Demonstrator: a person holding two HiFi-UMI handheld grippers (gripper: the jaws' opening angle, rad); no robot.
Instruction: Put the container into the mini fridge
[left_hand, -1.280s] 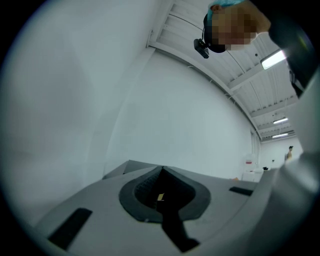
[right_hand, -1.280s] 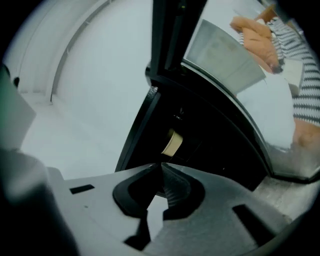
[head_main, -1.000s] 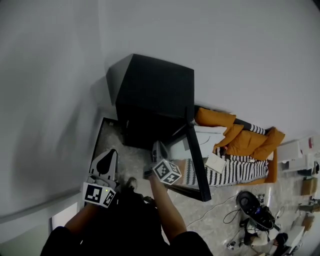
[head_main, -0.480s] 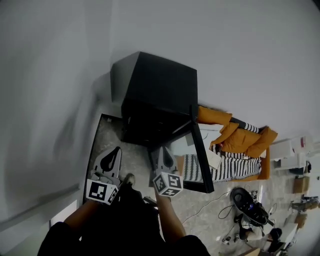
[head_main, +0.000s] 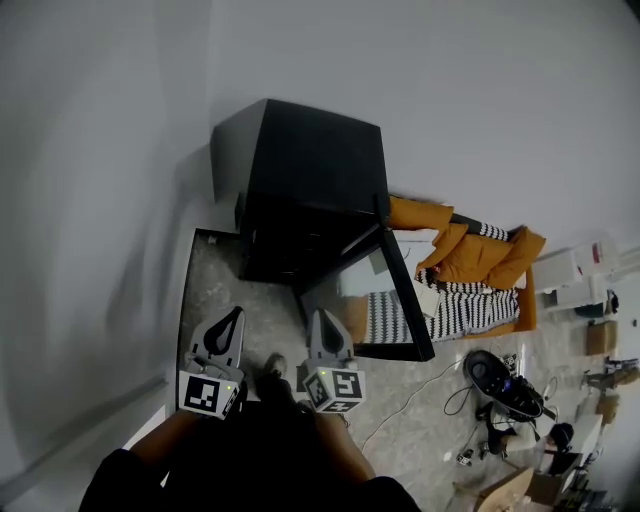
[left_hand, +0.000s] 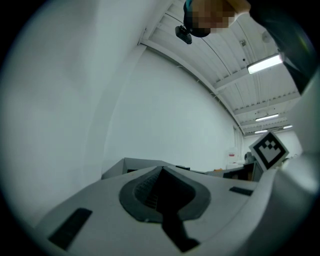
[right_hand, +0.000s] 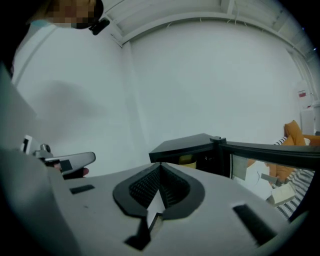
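Note:
The black mini fridge (head_main: 300, 190) stands against the white wall with its glass door (head_main: 395, 300) swung open to the right. In the right gripper view a yellowish container (right_hand: 187, 161) sits inside the fridge (right_hand: 190, 147), behind the open door (right_hand: 270, 150). My right gripper (head_main: 322, 320) is shut and empty, a short way in front of the opening. My left gripper (head_main: 230, 318) hangs beside it to the left, also shut with nothing in it. Its jaws (left_hand: 161, 169) point level over the fridge top (left_hand: 135, 164). The right gripper's jaws (right_hand: 160, 166) meet at the tip.
An orange and striped bedding pile (head_main: 470, 265) lies right of the door. Cables and a round black device (head_main: 500, 400) sit on the floor at the lower right. A dark-edged floor panel (head_main: 190, 290) runs left of the fridge. My shoe (head_main: 272, 365) shows between the grippers.
Both grippers have drawn back from the fridge toward me. The right one moved farther, leaving the door area and rolling. The door stays open.

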